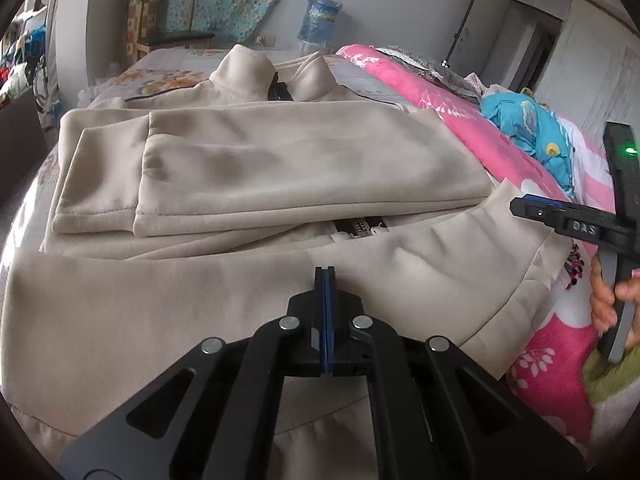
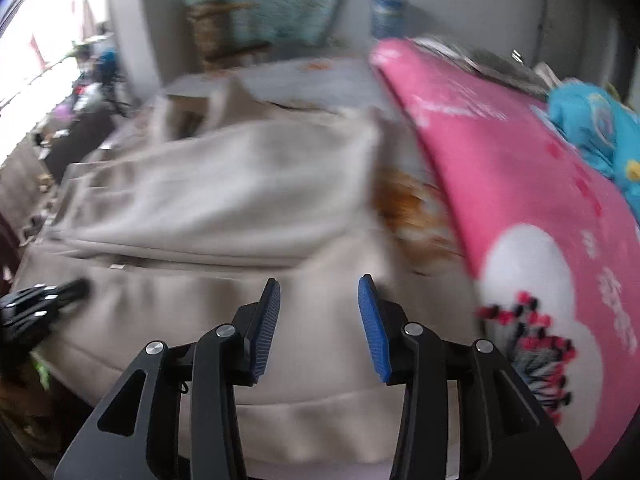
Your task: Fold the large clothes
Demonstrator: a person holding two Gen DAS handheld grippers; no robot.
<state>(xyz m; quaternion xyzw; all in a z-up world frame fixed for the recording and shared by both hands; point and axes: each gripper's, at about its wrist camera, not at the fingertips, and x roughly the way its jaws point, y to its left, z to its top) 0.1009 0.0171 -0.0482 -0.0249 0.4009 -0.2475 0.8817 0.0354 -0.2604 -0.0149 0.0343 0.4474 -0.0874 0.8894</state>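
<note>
A: Tongs first. How does my left gripper (image 1: pixel 325 270) stand?

B: Blue pads pressed together, no gap between them. The tips sit right at the near panel of the beige zip jacket (image 1: pixel 240 184). I cannot tell whether a fold of cloth is pinched between them.

A: And my right gripper (image 2: pixel 319 286)?

B: Partly open, blue ribbed pads (image 2: pixel 374 320) apart, nothing between them. It hangs over the lower hem side of the jacket, cloth showing through the gap. The right wrist view is smeared, so contact with the fabric is not clear.

A: Where is the jacket?

B: Spread on the bed over a floral sheet (image 1: pixel 168 76), collar at the far end. Both sleeves (image 1: pixel 280 168) are folded across the chest, cuffs lying to the left, one stacked on the other. A bit of zipper (image 1: pixel 360 226) shows under the sleeves' near edge.

A: What lies beside it?

B: Pink blanket (image 1: pixel 460 120) runs along the right edge, touching the jacket's corner. A blue garment (image 1: pixel 528 128) is heaped on the blanket farther back.

A: Can the left view see my other hand?

B: Yes, at the right rim, fingers (image 1: pixel 608 304) wrapped on the right tool's handle.
</note>
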